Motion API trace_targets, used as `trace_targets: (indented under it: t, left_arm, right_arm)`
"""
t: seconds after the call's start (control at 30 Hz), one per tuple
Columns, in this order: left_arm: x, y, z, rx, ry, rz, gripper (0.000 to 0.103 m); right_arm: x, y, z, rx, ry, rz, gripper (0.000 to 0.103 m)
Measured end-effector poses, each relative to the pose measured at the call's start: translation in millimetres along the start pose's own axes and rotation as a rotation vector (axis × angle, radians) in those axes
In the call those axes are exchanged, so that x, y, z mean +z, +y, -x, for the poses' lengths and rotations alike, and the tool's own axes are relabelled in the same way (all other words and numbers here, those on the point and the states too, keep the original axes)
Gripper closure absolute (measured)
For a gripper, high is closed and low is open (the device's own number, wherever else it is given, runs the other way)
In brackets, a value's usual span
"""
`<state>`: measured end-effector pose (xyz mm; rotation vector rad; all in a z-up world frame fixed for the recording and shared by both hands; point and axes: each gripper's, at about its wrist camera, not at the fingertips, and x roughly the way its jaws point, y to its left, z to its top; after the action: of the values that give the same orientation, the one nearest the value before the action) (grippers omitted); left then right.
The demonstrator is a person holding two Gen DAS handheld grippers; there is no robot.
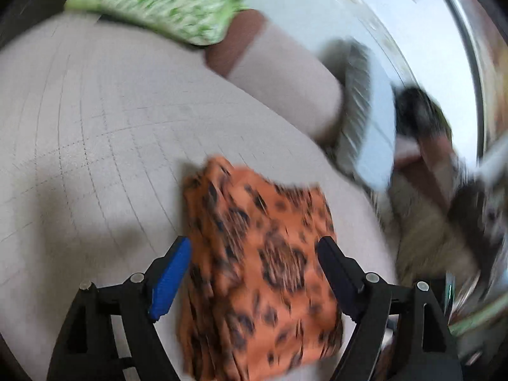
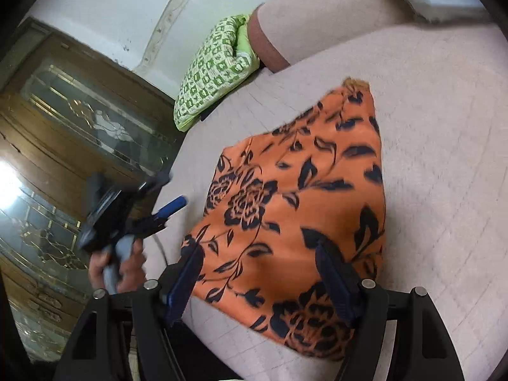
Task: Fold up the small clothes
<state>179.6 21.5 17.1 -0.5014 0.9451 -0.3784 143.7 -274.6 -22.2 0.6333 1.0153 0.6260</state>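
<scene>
An orange cloth with a black flower print (image 2: 301, 197) lies folded flat on the beige quilted bed (image 2: 444, 158). My right gripper (image 2: 260, 263) hovers over its near edge, jaws wide apart and not pressing on the fabric. My left gripper (image 2: 166, 190), held by a hand (image 2: 127, 270), is off the cloth's left side and raised. In the blurred left wrist view the orange cloth (image 1: 254, 311) lies below my left gripper (image 1: 254, 254), whose fingers stand apart with nothing pinched.
A green patterned pillow (image 2: 216, 73) and a beige bolster with a brown band (image 2: 285, 31) lie at the head of the bed. A wooden cabinet with glass doors (image 2: 63, 127) stands beyond the bed's left edge. Bare quilt (image 1: 95, 127) spreads beside the cloth.
</scene>
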Motion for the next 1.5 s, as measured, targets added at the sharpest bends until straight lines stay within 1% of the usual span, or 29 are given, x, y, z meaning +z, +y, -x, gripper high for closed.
trace_targets:
  t: [0.03, 0.07, 0.1, 0.13, 0.17, 0.23, 0.27, 0.3, 0.33, 0.37, 0.4, 0.43, 0.47, 0.53, 0.57, 0.7, 0.77, 0.9, 0.97, 1.07, 1.13, 1.23, 1.3, 1.33, 1.37, 1.4, 1.43, 1.47, 1.5]
  left_arm:
    - [-12, -4, -2, 0.045, 0.022, -0.046, 0.021]
    - [-27, -5, -15, 0.163, 0.071, -0.090, 0.021]
    - [-37, 1, -22, 0.260, 0.115, -0.108, 0.021]
    - [-48, 7, -31, 0.360, 0.168, -0.120, 0.025]
    - [-53, 5, -34, 0.361, 0.174, -0.117, 0.029]
    - [-62, 3, -17, 0.310, 0.122, -0.105, 0.029]
    - [-67, 0, -8, 0.300, 0.079, -0.116, 0.029]
    - [-69, -2, -8, 0.294, 0.067, -0.124, 0.028]
    - [-72, 1, -13, 0.303, 0.083, -0.132, 0.027]
    - [-75, 11, -28, 0.377, 0.159, -0.123, 0.027]
    - [-76, 12, -33, 0.383, 0.180, -0.096, 0.027]
    - [-75, 11, -23, 0.363, 0.145, -0.070, 0.027]
    - [-74, 7, -10, 0.368, 0.096, -0.074, 0.027]
    - [-74, -6, 5, 0.411, 0.035, -0.142, 0.027]
    - [-73, -10, 6, 0.423, 0.033, -0.167, 0.027]
    - [-70, -27, 21, 0.433, -0.011, -0.209, 0.026]
    - [-70, -36, 18, 0.435, -0.032, -0.225, 0.022]
    - [-63, -43, 12, 0.450, -0.022, -0.253, 0.022]
    - [-55, -46, -4, 0.422, -0.016, -0.235, 0.022]
    - [-36, -32, -15, 0.312, 0.008, -0.156, 0.022]
    - [-23, -17, -24, 0.229, 0.024, -0.076, 0.020]
    - [-13, 5, -45, 0.170, 0.086, -0.012, 0.016]
    - [-15, 18, -67, 0.219, 0.177, 0.010, 0.017]
    - [-18, 19, -69, 0.218, 0.170, -0.015, 0.018]
    - [-21, 17, -67, 0.210, 0.132, -0.062, 0.041]
    - [-22, 15, -68, 0.169, 0.144, -0.081, 0.057]
    - [-22, 15, -68, 0.159, 0.158, -0.070, 0.062]
    - [-21, 15, -66, 0.169, 0.153, -0.070, 0.067]
    - [-21, 14, -65, 0.175, 0.155, -0.082, 0.069]
  right_arm:
    - [-5, -9, -11, -0.010, 0.038, -0.024, 0.027]
    - [-6, -13, -14, -0.022, 0.047, -0.039, 0.027]
    - [-9, -15, -12, -0.016, 0.029, -0.058, 0.027]
    - [-10, -12, -7, -0.016, 0.017, -0.065, 0.027]
    - [-10, -8, -1, -0.018, 0.008, -0.063, 0.027]
    - [-12, 5, 14, -0.007, -0.023, -0.018, 0.027]
    - [-14, 7, 16, -0.010, -0.030, -0.006, 0.027]
    - [-16, 7, 16, -0.021, -0.030, 0.003, 0.025]
    - [-18, 3, 10, -0.049, -0.013, 0.002, 0.023]
    - [-21, -5, -2, -0.093, 0.037, -0.015, 0.023]
    - [-22, -9, -5, -0.116, 0.051, -0.043, 0.023]
    - [-24, -7, 4, -0.102, 0.018, -0.060, 0.023]
    - [-27, 0, 14, -0.082, -0.010, -0.046, 0.023]
    - [-30, 10, 27, -0.079, -0.037, -0.004, 0.023]
    - [-32, 14, 32, -0.105, -0.041, 0.014, 0.023]
    - [-35, 12, 39, -0.154, -0.039, 0.017, 0.023]
    - [-35, 1, 41, -0.178, -0.041, -0.004, 0.023]
    - [-27, -27, 38, -0.217, -0.046, -0.096, 0.023]
    - [-17, -40, 38, -0.183, -0.058, -0.139, 0.023]
    - [4, -51, 32, -0.114, -0.057, -0.187, 0.023]
    - [19, -58, 20, -0.083, -0.031, -0.214, 0.023]
    - [34, -65, -3, -0.047, 0.013, -0.230, 0.023]
    - [38, -67, -17, -0.029, 0.030, -0.240, 0.022]
    - [39, -64, -21, -0.019, 0.034, -0.225, 0.022]
    - [40, -60, -25, -0.008, 0.050, -0.207, 0.022]
    - [40, -54, -32, 0.010, 0.085, -0.186, 0.026]
    - [39, -49, -39, -0.001, 0.119, -0.172, 0.046]
    - [39, -45, -43, -0.032, 0.126, -0.154, 0.051]
    - [39, -38, -45, -0.062, 0.121, -0.116, 0.056]
